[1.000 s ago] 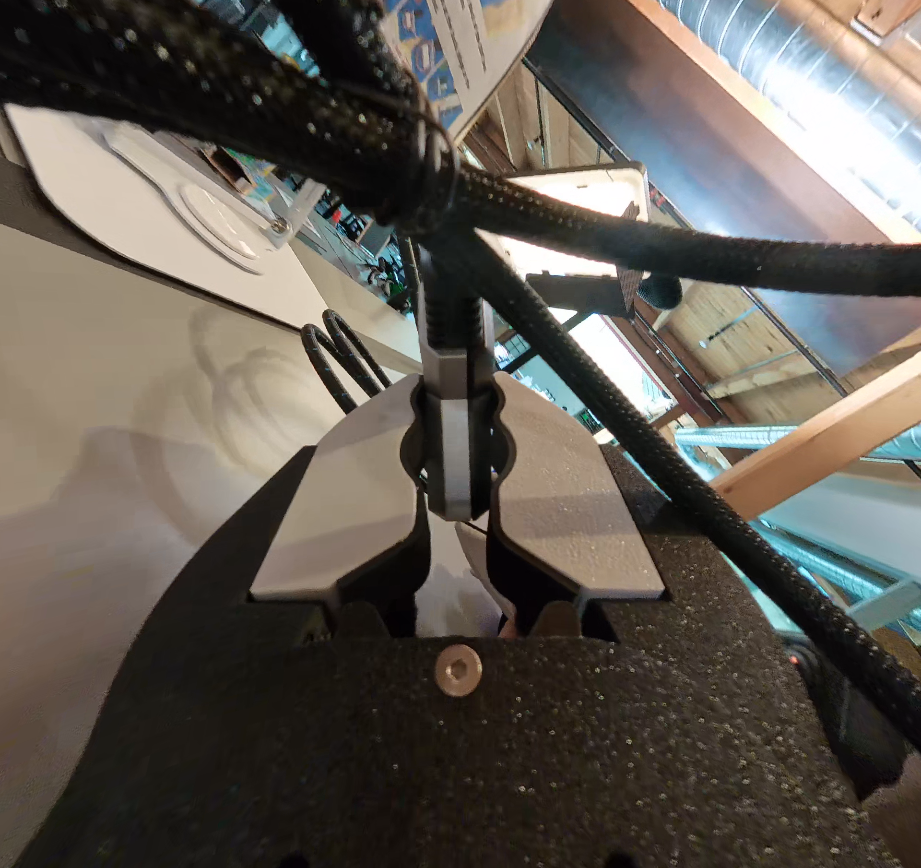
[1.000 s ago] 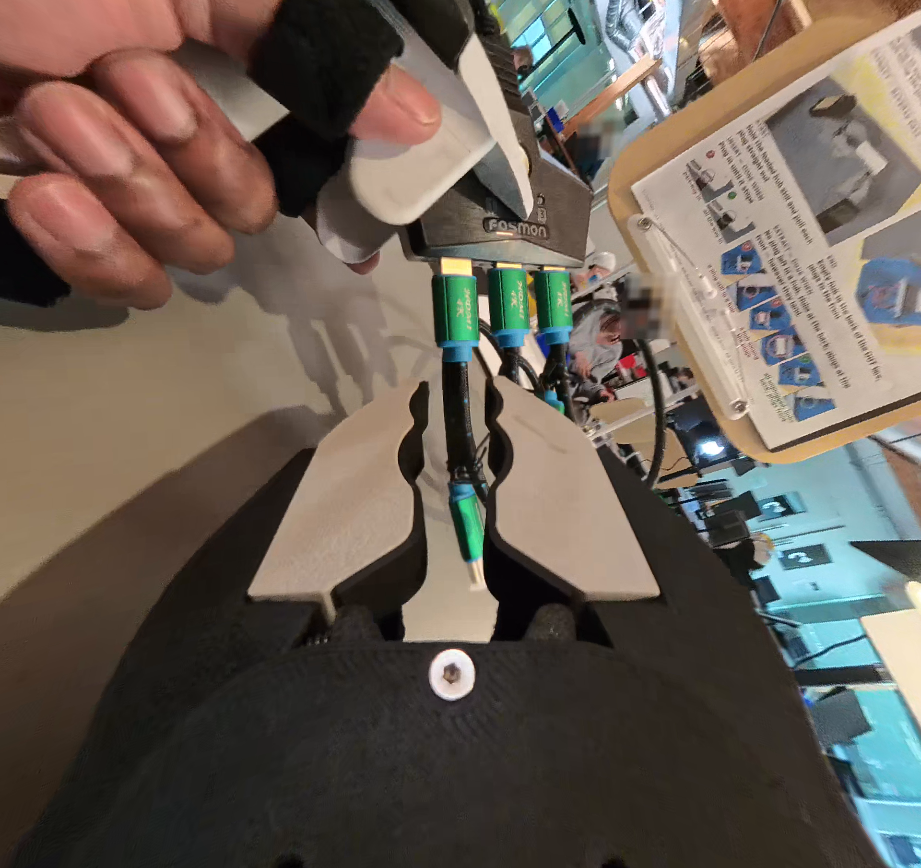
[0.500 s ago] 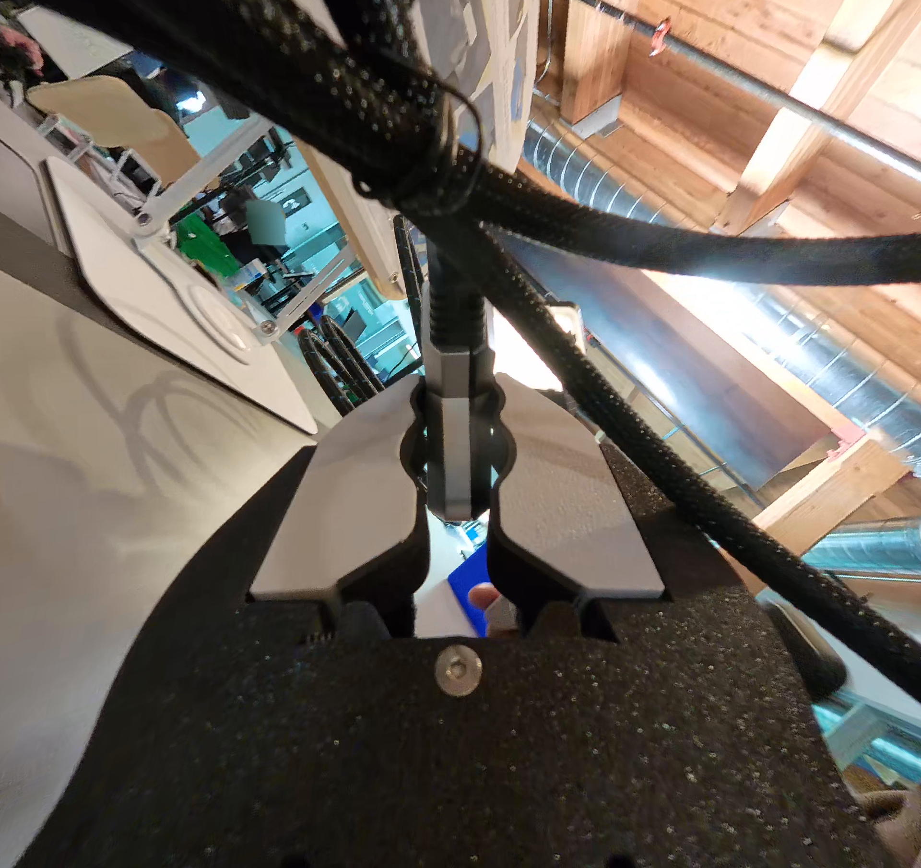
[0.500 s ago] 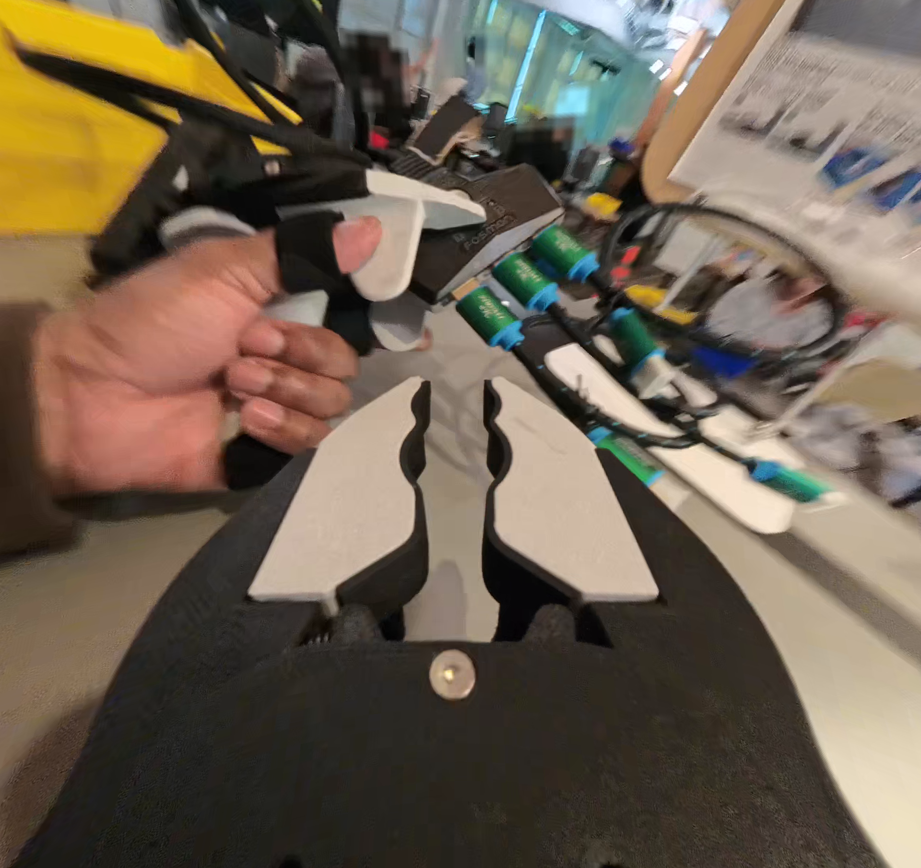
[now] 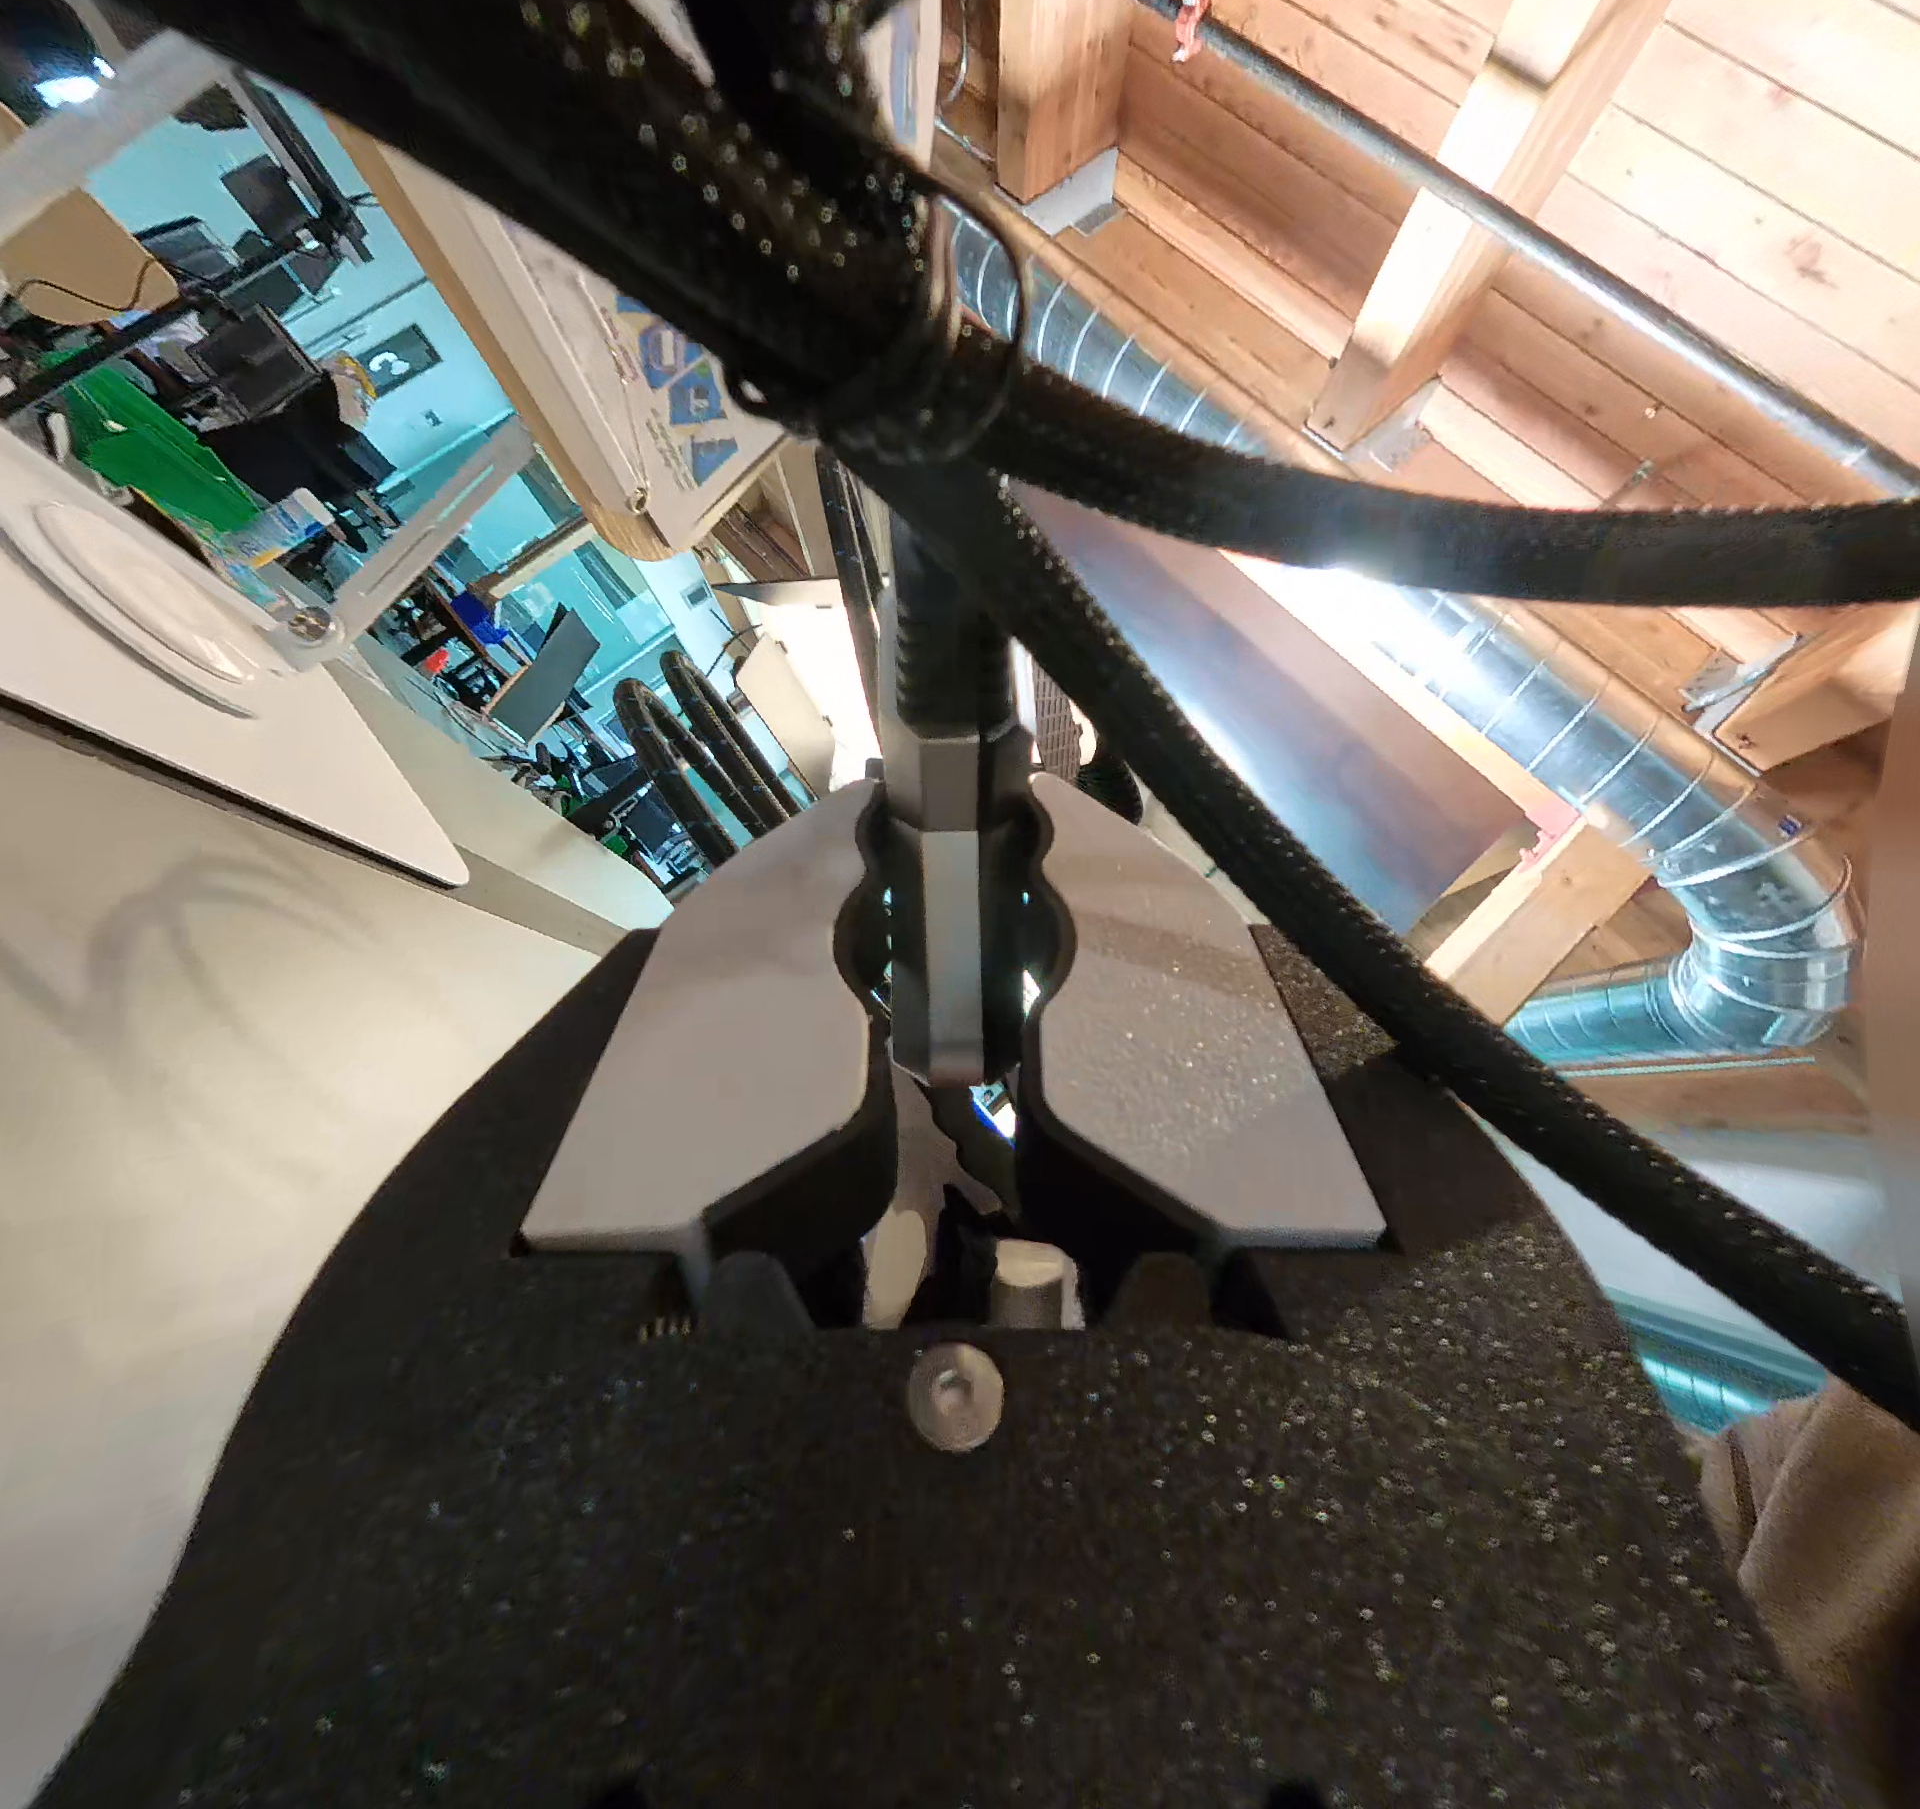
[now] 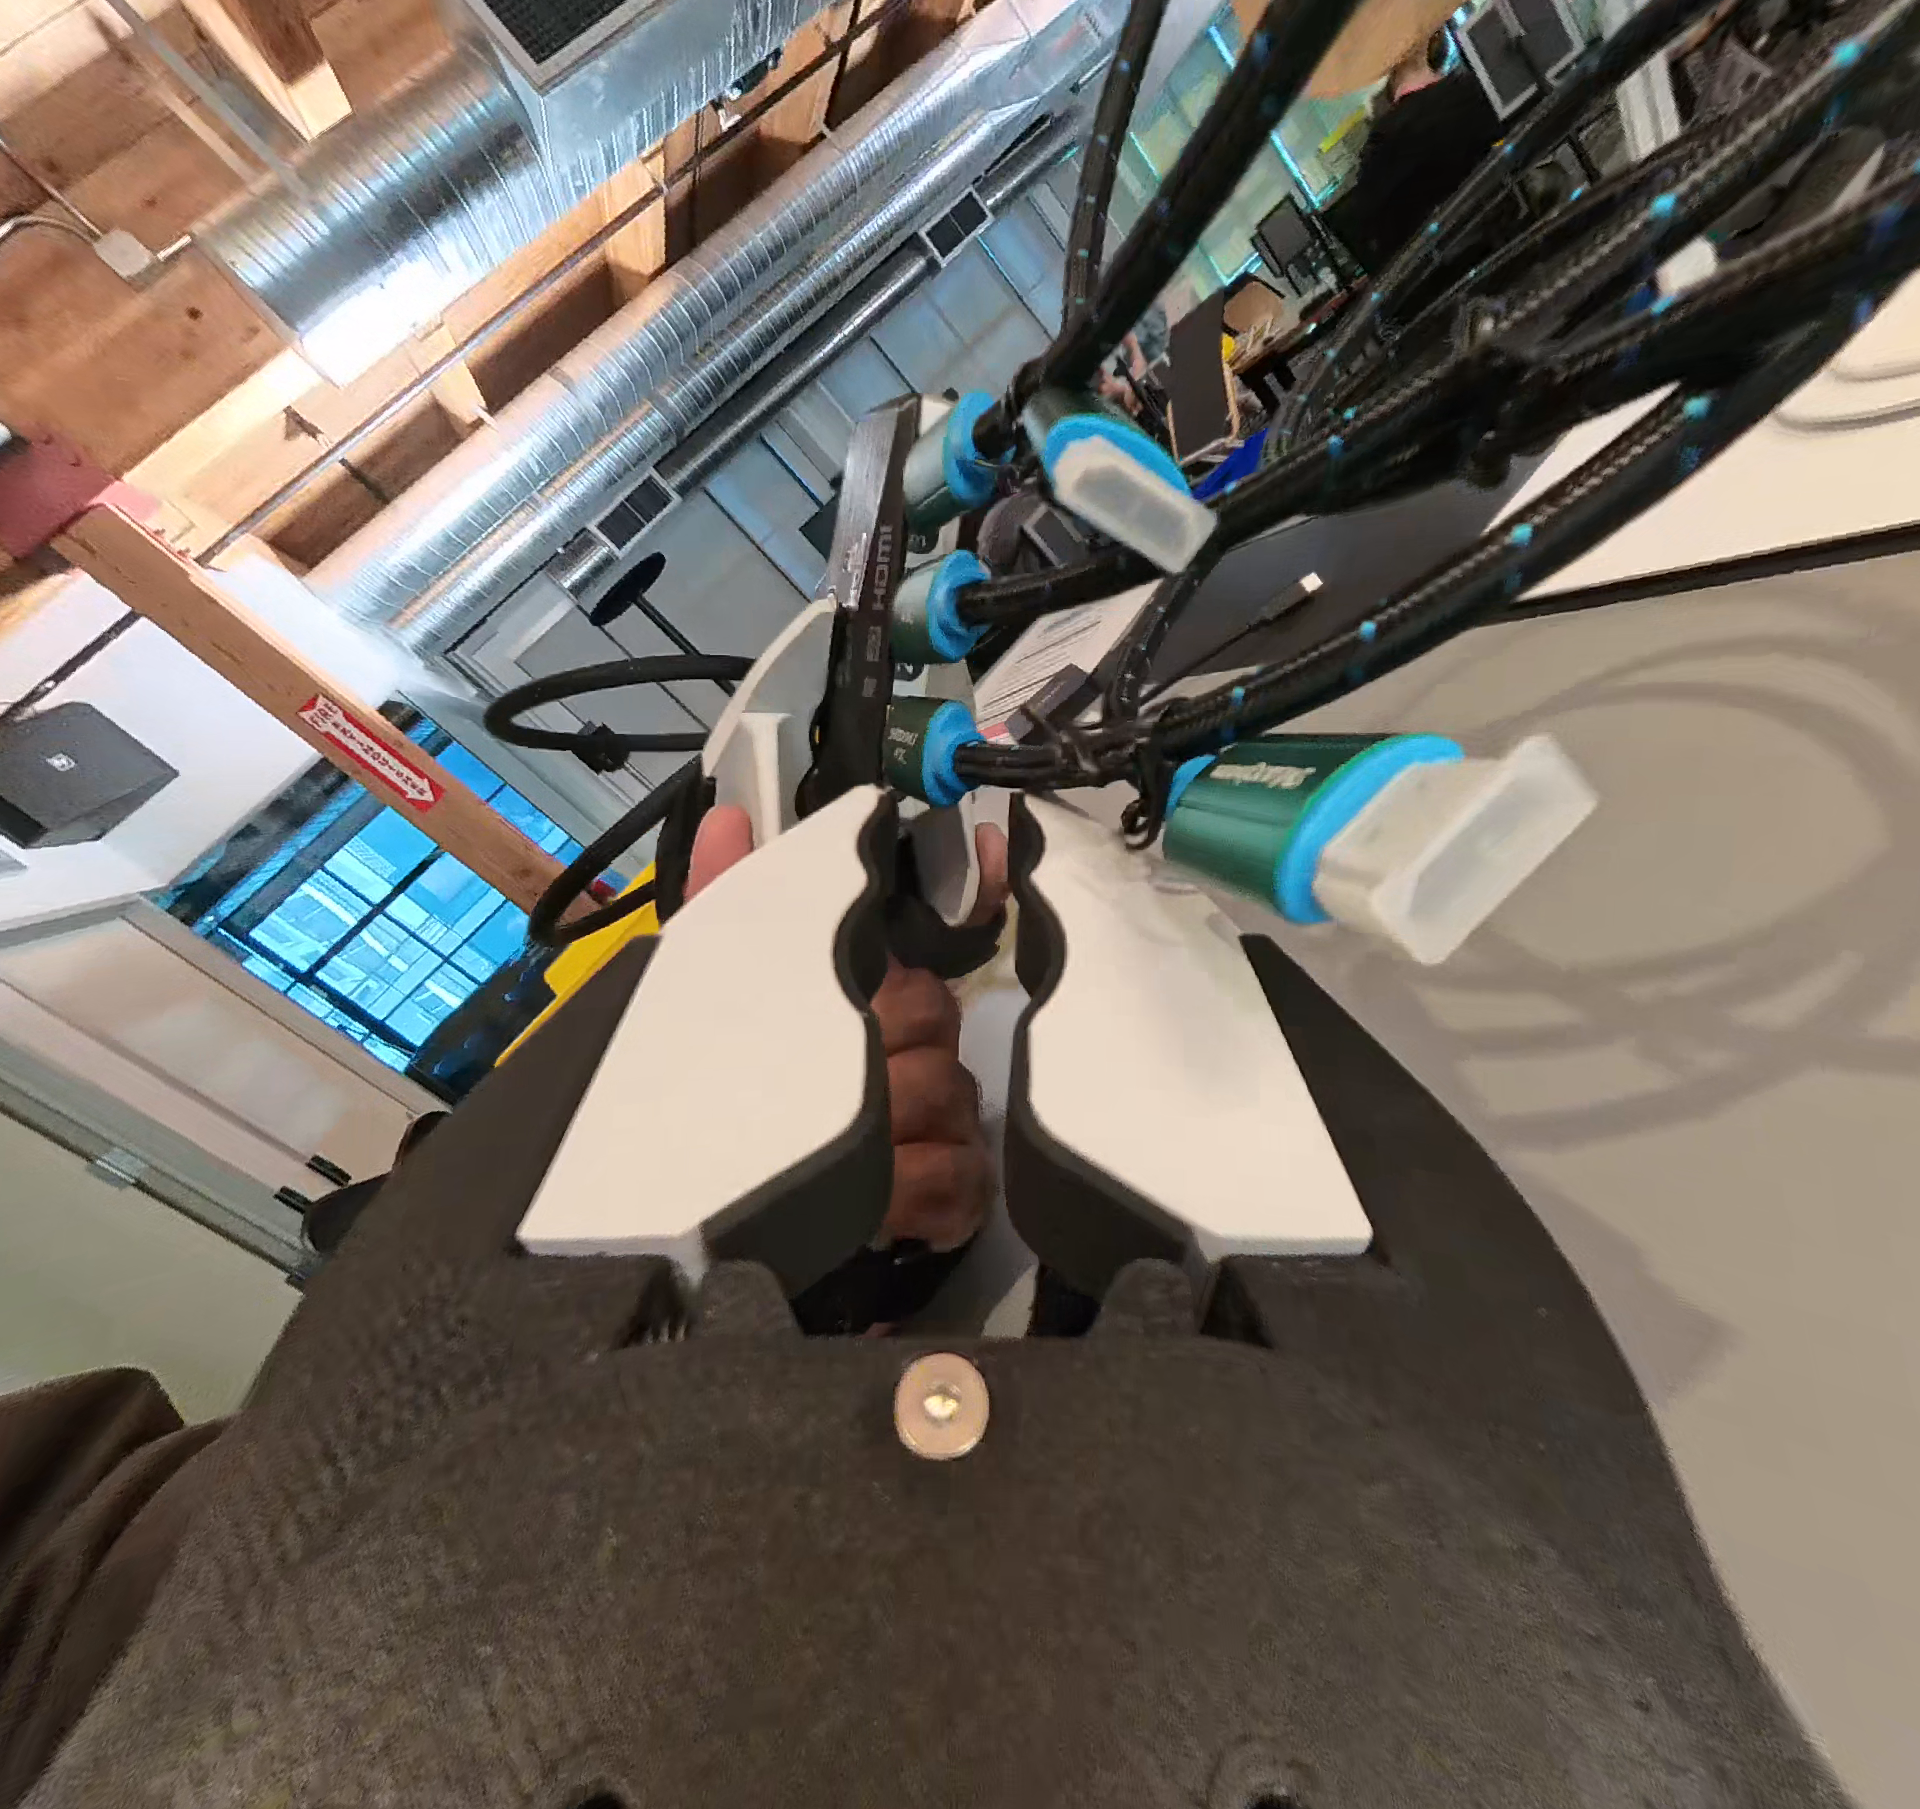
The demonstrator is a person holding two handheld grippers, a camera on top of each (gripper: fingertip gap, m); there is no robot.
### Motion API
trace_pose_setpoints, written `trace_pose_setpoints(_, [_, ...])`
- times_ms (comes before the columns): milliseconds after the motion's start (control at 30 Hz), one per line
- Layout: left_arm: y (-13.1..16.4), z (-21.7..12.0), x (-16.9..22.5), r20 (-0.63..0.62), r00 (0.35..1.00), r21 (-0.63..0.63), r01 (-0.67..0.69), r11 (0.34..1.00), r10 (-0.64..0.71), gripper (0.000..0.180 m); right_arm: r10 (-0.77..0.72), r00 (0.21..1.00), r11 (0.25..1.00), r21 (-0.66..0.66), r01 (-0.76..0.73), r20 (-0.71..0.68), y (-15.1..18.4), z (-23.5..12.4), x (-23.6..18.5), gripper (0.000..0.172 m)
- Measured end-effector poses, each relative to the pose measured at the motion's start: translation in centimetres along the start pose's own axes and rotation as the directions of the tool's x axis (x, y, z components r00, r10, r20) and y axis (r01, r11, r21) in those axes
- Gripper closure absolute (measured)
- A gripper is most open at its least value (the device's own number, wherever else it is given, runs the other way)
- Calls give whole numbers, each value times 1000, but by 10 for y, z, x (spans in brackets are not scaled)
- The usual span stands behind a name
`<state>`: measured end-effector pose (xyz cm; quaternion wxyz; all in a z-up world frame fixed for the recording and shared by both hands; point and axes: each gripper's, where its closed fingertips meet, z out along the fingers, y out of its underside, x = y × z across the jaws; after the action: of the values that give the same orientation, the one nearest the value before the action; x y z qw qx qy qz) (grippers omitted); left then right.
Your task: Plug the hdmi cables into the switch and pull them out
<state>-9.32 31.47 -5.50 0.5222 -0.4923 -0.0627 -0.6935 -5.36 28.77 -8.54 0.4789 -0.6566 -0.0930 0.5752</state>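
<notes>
My left gripper (image 5: 951,824) is shut on a slim dark grey switch box (image 5: 948,928), seen edge-on between the pads. A ribbed black cable (image 5: 940,658) leaves the box's far end, and thick braided black cables (image 5: 1247,824) cross in front. In the right wrist view the same box (image 6: 871,596) sits between the left gripper's white fingers (image 6: 764,731), with three green plugs (image 6: 920,751) in its side. My right gripper (image 6: 948,824) is open with nothing between its pads; a person's hand (image 6: 930,1115) shows behind the gap. A loose green plug with a clear cap (image 6: 1299,824) hangs just right of it.
A second capped plug (image 6: 1117,481) and a bundle of braided cables (image 6: 1558,325) hang at upper right. The grey table (image 6: 1662,980) lies to the right, with a white mat (image 5: 260,751) on it. A wooden board with a printed sheet (image 5: 623,357), ceiling ducts (image 5: 1558,720) and beams fill the background. The left gripper's tips are roughly 6 centimeters from the right gripper's.
The cable that lay between my right jaws a second ago is gone from them. Both views have swung upward towards the ceiling. My left gripper keeps its hold on the box.
</notes>
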Motion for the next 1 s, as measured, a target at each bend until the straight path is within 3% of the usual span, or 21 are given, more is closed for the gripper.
trace_pose_setpoints(400, [16, 8, 7, -18, 997, -114, -72, 991, 71, 159, 125, 989, 989, 74, -131, 85, -15, -10, 4, 157])
trace_pose_setpoints(533, [20, 8, 3, -8, 1000, -151, -30, 988, 29, 163, 165, 980, 982, 70, -173, 111, -16, -11, 5, 161])
trace_pose_setpoints(1000, [16, 7, -4, 60, 997, -91, -40, 995, 45, 158, 214, 973, 977, 0, -214, 88, -7, -3, 9, 162])
